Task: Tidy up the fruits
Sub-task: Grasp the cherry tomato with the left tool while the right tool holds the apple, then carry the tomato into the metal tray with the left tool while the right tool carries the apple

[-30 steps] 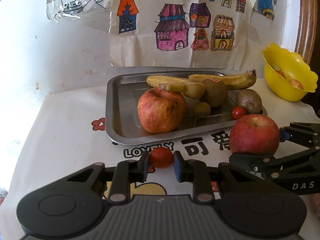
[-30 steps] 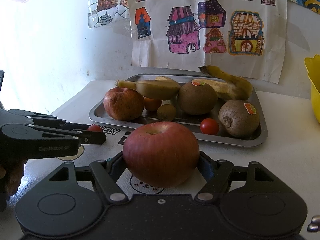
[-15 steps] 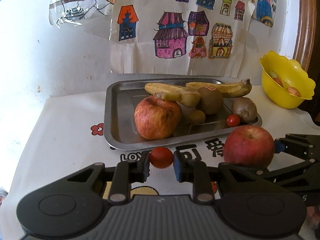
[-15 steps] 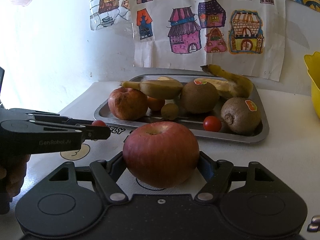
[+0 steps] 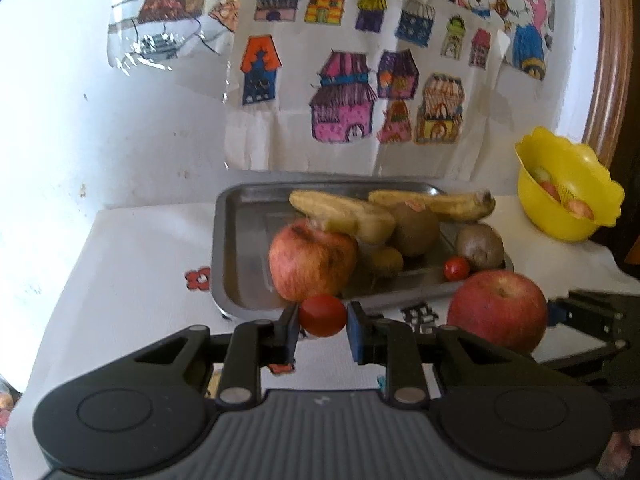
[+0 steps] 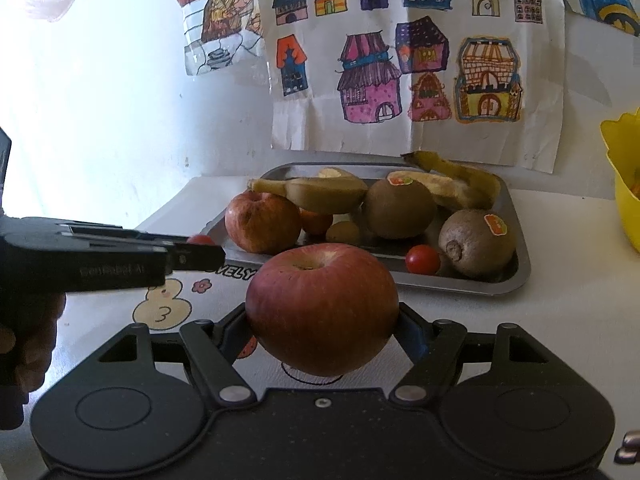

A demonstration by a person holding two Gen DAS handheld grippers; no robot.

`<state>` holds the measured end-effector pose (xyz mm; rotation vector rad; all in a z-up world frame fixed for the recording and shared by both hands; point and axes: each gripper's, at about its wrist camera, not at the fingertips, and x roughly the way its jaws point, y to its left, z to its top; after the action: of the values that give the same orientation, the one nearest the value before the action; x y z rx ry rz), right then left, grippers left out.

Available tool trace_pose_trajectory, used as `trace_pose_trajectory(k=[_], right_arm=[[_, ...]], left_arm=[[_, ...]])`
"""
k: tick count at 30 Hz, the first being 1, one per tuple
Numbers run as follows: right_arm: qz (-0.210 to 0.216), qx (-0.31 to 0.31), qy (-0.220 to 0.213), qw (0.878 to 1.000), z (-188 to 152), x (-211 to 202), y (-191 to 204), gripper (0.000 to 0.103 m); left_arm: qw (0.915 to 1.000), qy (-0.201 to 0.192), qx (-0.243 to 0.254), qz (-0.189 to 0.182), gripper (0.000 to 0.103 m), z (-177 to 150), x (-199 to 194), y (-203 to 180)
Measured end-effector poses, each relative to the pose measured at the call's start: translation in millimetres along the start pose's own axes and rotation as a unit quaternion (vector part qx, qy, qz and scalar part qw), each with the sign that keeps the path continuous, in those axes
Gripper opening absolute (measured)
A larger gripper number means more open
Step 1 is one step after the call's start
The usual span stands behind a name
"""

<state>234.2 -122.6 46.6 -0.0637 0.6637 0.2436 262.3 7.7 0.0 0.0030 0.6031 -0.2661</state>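
Both tools have been lifted and carried closer to the tray since the earlier frames. Left tool (image 5: 323, 318) is clamped on a cherry tomato (image 5: 322, 315), held just at the front edge of the metal tray (image 5: 236, 248). Right tool (image 6: 322, 320) is clamped on a red apple (image 6: 322, 308), held above the bench (image 6: 568, 312) short of the tray's front rim. Tray's left part is bare; its right part is crowded with fruit.

left wrist: low, near, faces tray (image 5: 236, 248) | right wrist: same, further right | shared: tray, wall drawings (image 6: 400, 60)
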Motion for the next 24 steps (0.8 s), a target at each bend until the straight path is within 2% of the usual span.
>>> trace_pose_trajectory(k=[5, 14, 24], right_arm=[[-0.001, 0.000, -0.010, 1.000, 9.4, -1.0, -3.1, 0.076], [-0.005, -0.016, -0.057, 0.998, 55.4, 3.7, -7.6, 0.076], [-0.022, -0.027, -0.077, 0.996, 99.8, 31.5, -21.5, 0.076]], left_arm=[[0.9997, -0.022, -0.010, 0.010, 0.028, 17.1, -1.5, 7.8], [0.9960, -0.064, -0.048, 0.039, 0.028, 61.0, 15.9, 35.3], [0.9962, -0.060, -0.048, 0.041, 0.028, 71.7, 43.5, 38.6]])
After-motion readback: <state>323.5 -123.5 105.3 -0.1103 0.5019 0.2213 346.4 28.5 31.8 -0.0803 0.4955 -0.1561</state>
